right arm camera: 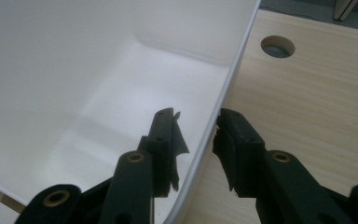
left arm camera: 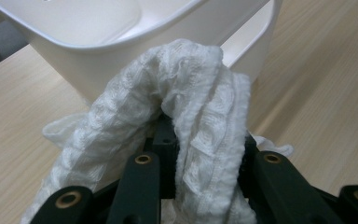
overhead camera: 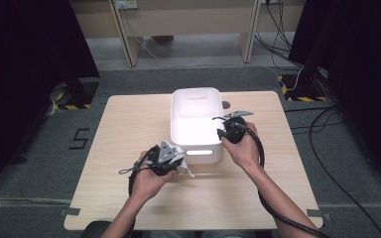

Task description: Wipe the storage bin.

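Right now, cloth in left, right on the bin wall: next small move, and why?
Probably lift the left gripper with the white cloth over the near rim of the white bin. The cloth is clamped just outside it, and the right gripper straddles the side wall to steady it.

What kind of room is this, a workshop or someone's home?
Probably a lab or recording room, not a home: a bare wooden table on grey carpet, yellow-and-black hazard tape on the floor, loose cables trailing around, and dark curtains on both sides.
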{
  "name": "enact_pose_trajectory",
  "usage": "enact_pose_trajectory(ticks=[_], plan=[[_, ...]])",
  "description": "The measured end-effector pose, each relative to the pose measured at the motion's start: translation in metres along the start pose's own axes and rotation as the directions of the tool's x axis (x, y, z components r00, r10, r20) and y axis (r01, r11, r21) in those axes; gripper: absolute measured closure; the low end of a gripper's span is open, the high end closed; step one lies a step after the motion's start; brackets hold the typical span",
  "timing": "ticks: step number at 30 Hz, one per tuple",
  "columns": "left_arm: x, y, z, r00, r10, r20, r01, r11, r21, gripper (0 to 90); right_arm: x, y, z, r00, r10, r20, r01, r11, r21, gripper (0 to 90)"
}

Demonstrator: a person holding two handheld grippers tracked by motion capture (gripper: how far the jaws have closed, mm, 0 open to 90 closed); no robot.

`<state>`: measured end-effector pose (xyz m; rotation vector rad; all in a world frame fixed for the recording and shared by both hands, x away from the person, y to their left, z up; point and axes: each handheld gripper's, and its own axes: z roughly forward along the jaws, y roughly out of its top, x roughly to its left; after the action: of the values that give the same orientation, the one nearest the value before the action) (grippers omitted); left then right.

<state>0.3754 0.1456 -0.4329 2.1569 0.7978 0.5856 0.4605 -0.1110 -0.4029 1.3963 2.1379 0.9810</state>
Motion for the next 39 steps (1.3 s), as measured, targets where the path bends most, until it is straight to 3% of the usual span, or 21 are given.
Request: enact_pose_trajectory(ticks=[13,21,25,39], plan=[[0.0,0.004,0.006,0.9995,-0.018,0.027,0.018,0.9997,0.019,72.5,0.003,-0.001,0.0,0.9997,-0.023,0.011,0.023,1.0,-0.003,67.8],[-0.003,0.006,0.012,0.9991,-0.006,0.042,0.005,0.9992,0.04,72.9,0.003,-0.001,0.0,0.9996,-0.023,0.014,0.023,1.0,-0.001,68.2],[-0.004,0.005,0.015,0.9995,0.012,0.028,-0.013,0.9988,0.047,73.1,0.004,-0.001,0.0,0.9996,-0.023,0.014,0.023,1.0,-0.001,67.7],[-0.005,-0.003,0.025,0.9997,0.013,0.023,-0.014,0.9985,0.053,75.1,0.004,0.0,0.0,0.9997,-0.022,0.014,0.022,1.0,-0.001,67.5]])
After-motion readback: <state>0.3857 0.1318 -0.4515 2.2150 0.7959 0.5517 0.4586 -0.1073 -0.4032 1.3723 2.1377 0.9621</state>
